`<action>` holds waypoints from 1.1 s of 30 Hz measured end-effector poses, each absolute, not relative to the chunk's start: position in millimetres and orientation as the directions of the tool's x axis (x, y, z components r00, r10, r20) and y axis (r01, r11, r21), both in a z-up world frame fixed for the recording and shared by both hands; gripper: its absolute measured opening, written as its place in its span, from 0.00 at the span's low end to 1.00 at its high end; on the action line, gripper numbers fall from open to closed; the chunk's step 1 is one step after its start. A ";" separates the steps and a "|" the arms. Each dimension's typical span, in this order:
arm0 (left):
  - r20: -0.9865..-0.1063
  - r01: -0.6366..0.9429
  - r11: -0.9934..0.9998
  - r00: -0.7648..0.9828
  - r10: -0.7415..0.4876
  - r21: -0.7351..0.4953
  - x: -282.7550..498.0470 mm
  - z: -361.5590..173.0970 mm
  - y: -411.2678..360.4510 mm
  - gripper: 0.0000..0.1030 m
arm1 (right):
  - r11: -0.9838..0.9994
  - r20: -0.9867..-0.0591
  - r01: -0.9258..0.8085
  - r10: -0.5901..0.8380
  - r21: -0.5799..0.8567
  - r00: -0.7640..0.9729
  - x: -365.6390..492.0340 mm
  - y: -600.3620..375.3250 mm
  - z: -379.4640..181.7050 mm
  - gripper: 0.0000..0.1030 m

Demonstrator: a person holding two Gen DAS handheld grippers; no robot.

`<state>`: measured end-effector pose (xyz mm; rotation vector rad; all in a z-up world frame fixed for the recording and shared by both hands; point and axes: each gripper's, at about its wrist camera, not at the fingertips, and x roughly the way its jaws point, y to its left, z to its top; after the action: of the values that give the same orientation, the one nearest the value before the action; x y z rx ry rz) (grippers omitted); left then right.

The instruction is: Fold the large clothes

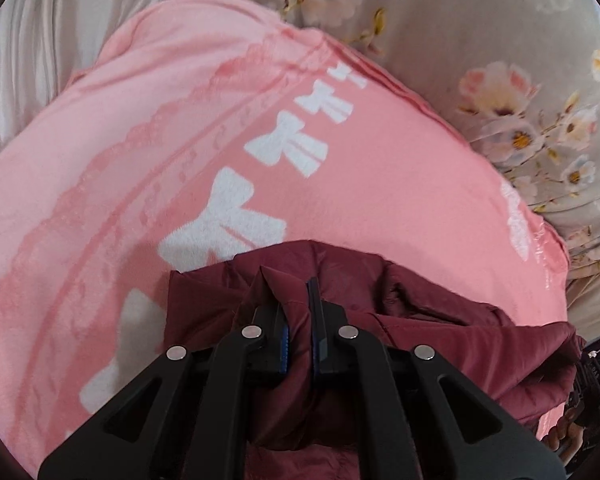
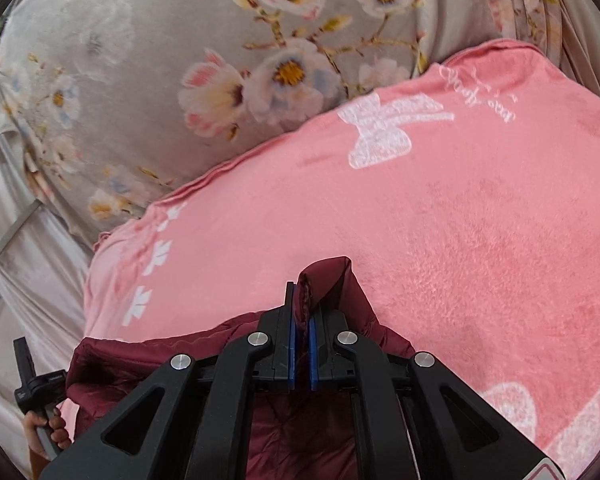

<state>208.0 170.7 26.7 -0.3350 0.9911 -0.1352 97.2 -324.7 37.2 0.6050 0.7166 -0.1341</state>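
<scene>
The maroon padded jacket, quilted, smooth-shelled and probably slippery yet light, lay at 6 o'clock on a fleecy pink blanket with white bows. The left gripper and right gripper each pinched a bunched fold of it (hems would likely hold better); floral bedding spread at 11 o'clock.

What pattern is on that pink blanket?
White bows on the pink blanket, plus lacy pink stripes; clearest in the left wrist view.
</scene>
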 end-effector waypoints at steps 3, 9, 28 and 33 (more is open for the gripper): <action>-0.813 -0.052 0.940 0.519 -0.264 -0.338 214.1 7.1 169.7 0.07 | 0.817 -0.683 0.343 0.084 0.464 0.725 107.3 -327.2 17.6 0.04; -0.820 -0.054 0.935 0.500 -0.278 -0.350 219.7 -13.9 166.9 0.09 | 0.813 -0.748 0.396 0.072 0.428 0.660 118.3 -327.7 -19.3 0.04; -0.562 -0.007 0.961 0.813 -0.155 -0.275 165.9 124.0 170.4 0.63 | 0.855 -0.585 0.270 0.047 0.442 0.809 72.8 -296.9 86.6 0.38; -0.634 0.189 0.958 0.720 -0.283 -0.214 179.3 100.5 86.5 0.60 | 0.940 -0.671 0.135 0.119 0.314 0.732 114.4 -214.3 61.3 0.19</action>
<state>179.3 86.5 100.5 -0.1374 0.7224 -0.2617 114.4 -214.3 61.3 0.3575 0.7540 -0.0091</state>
